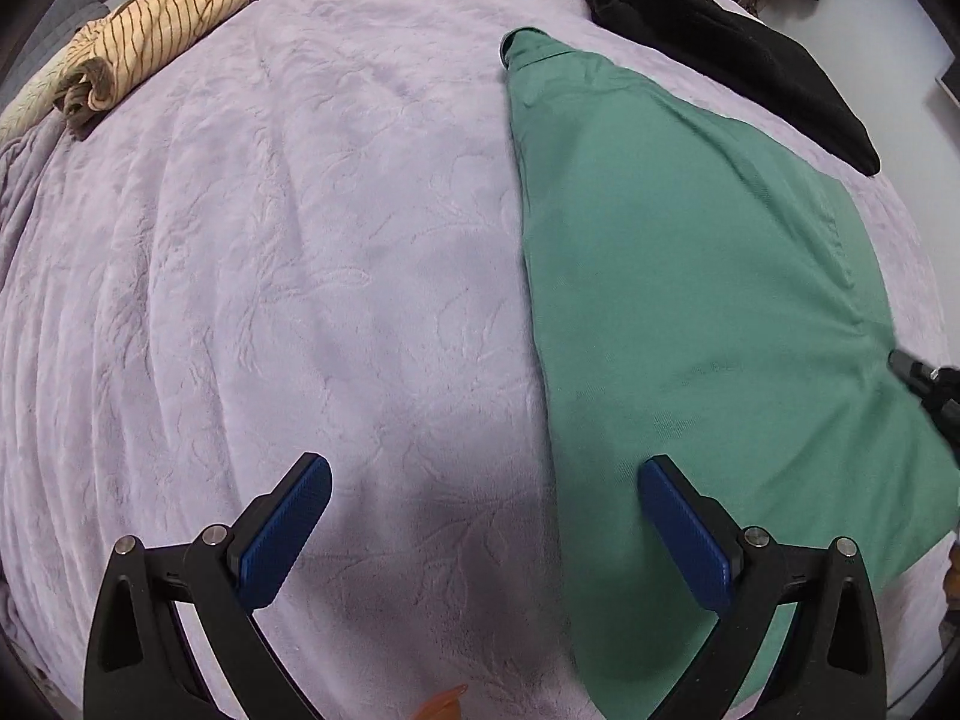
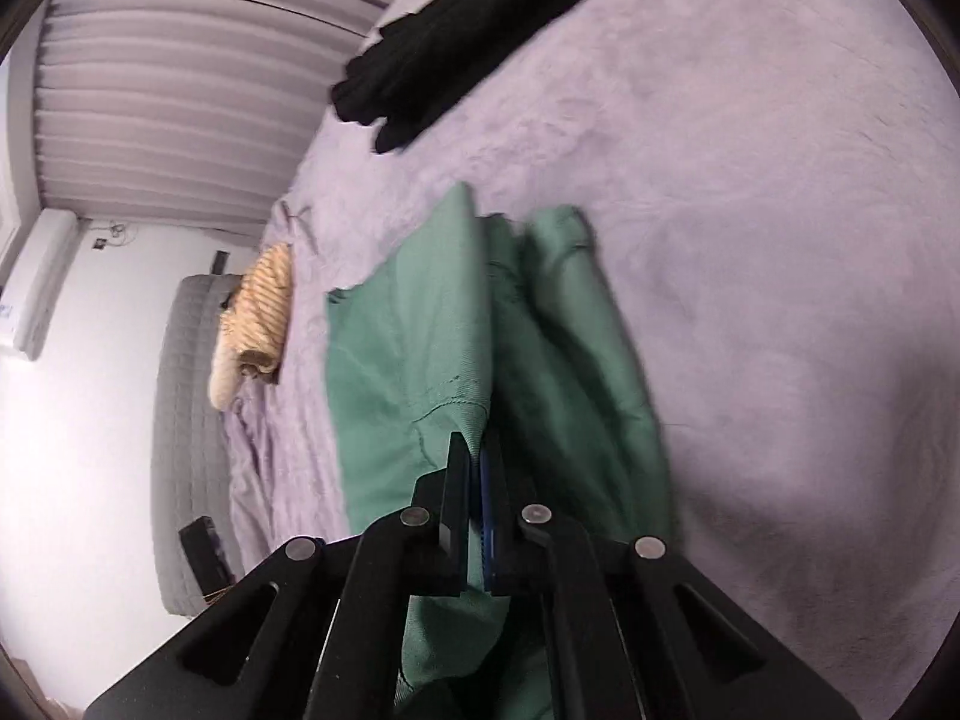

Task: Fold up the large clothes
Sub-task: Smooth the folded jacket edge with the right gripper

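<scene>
Left gripper (image 1: 483, 534) hangs over the lilac blanket (image 1: 300, 270), 2 blue pads spread wide, nothing between; the green garment (image 1: 690, 300) lies flat under its right finger. Right gripper (image 2: 474, 468) is clamped on that garment's raised edge (image 2: 420, 348), cloth trailing ahead.

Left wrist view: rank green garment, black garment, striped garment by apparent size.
1. green garment
2. black garment
3. striped garment
The black and striped ones lie farther away, at the fisheye rim, so their true order is unsure.
</scene>
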`<state>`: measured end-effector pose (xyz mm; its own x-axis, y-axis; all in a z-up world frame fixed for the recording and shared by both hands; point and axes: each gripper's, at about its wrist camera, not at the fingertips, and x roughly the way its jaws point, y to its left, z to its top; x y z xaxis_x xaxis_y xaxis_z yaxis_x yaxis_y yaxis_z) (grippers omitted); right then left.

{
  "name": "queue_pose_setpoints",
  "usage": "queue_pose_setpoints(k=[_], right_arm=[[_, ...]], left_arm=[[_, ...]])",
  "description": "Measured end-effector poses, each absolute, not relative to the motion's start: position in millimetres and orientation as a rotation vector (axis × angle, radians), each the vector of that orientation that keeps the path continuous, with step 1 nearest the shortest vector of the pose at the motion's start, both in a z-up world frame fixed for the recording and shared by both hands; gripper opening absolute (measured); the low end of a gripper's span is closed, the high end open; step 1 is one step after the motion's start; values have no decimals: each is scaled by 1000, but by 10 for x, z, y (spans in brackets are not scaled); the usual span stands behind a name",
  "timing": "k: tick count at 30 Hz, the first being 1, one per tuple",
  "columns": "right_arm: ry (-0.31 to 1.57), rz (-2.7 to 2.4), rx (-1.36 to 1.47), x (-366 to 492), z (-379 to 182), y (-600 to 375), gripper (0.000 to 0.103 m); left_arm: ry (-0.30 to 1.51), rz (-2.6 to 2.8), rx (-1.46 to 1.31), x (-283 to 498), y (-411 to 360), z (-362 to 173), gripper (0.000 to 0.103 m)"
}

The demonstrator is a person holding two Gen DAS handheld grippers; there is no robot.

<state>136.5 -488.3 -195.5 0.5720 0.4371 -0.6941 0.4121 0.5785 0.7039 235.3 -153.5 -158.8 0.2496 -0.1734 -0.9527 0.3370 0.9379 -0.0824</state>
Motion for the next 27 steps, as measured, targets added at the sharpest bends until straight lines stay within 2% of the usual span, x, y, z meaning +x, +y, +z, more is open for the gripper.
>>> queue_pose_setpoints(k=[3, 5, 8, 10, 11, 12, 13, 14, 15, 16, 17, 20, 23, 27], right_arm=[[1179, -149, 906, 1195, -2240, -4981, 3], [1150, -111, 1010, 953, -2244, -5032, 7], [1080, -32, 1007, 626, -1971, -4951, 8], [1055, 35, 993, 527, -1818, -4855, 26], [1055, 68, 989, 513, -1770, -4791, 52], [1063, 91, 979, 517, -1749, -4722, 65], [1080, 111, 955, 537, -1741, -4639, 65], [1103, 122, 927, 558, -1740, -4564, 59], [1128, 124, 897, 634, -1728, -4472, 34], [1160, 108, 853, 638, -1744, -4409, 18], [1184, 79, 826, 627, -1786, -4380, 6], [1247, -21, 785, 596, -2043, -4395, 6], [1277, -66, 889, 475, -2402, -4470, 5], [1277, -65, 806, 478, -2383, -4403, 5]], left_arm=[[1288, -331, 135, 2348, -1497, -1590, 103], [1291, -333, 149, 2333, -1450, -1533, 103], [1287, -356, 171, 2254, -1373, -1440, 103], [1302, -388, 165, 2171, -1343, -1388, 103], [1309, -405, 161, 2119, -1346, -1368, 103], [1313, -422, 160, 2067, -1359, -1354, 103], [1315, -438, 164, 2011, -1386, -1355, 103], [1320, -447, 170, 1962, -1410, -1366, 103], [1333, -455, 179, 1910, -1440, -1412, 103], [1347, -461, 190, 1865, -1469, -1474, 103], [1355, -462, 209, 1809, -1485, -1566, 103], [1384, -464, 134, 1711, -1401, -1770, 103], [1397, -458, 92, 1675, -1359, -1797, 103], [1391, -454, 140, 1623, -1401, -1732, 103]])
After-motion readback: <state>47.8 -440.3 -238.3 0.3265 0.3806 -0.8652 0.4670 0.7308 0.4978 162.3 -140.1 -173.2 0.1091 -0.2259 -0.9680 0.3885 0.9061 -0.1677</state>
